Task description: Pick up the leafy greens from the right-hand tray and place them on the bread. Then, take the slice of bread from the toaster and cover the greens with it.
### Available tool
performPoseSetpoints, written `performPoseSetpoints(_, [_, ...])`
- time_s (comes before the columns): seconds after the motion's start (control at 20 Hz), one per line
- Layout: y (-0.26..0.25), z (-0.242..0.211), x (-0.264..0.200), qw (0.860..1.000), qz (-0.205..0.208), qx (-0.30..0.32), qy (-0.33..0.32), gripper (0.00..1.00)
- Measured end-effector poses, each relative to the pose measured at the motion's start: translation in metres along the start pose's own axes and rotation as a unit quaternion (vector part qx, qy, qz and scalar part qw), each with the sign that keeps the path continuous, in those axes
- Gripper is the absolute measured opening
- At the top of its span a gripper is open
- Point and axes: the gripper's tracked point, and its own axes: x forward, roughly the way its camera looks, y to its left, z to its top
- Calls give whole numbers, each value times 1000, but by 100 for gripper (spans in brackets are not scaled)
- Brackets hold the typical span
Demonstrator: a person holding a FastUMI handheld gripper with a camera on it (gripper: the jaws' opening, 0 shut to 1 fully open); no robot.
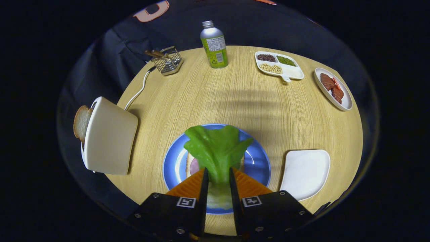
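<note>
My gripper [217, 174] is shut on the pale stem of the leafy greens [215, 148], and the green leaf fans out just ahead of the fingertips. Under the leaf lies a blue plate [258, 164] with a slice of bread topped by a pink slice of ham [193, 166], mostly hidden by the leaf and the fingers. I cannot tell whether the leaf touches the bread. To the left stands a cream toaster [109, 137] with a slice of bread [81, 122] sticking out of its slot. Right of the plate sits an empty white tray [305, 173].
Beyond the plate on the round wooden table [215, 97] stand a green-labelled metal bottle [214, 45], a wire basket [167, 60], a divided dish of beans [278, 65] and a white dish of brown meat pieces [332, 88]. The toaster's white cord [139, 89] runs along the table's left edge.
</note>
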Motion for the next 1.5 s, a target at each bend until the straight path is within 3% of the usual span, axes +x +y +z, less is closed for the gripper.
performPoseSetpoints(0.55, [36,20,-36,1000,26,9,-8,68])
performPoseSetpoints(0.95, [103,75,-89,998,53,-2,-47,92])
performPoseSetpoints(1.5, [220,93,-109,996,83,-36,6,96])
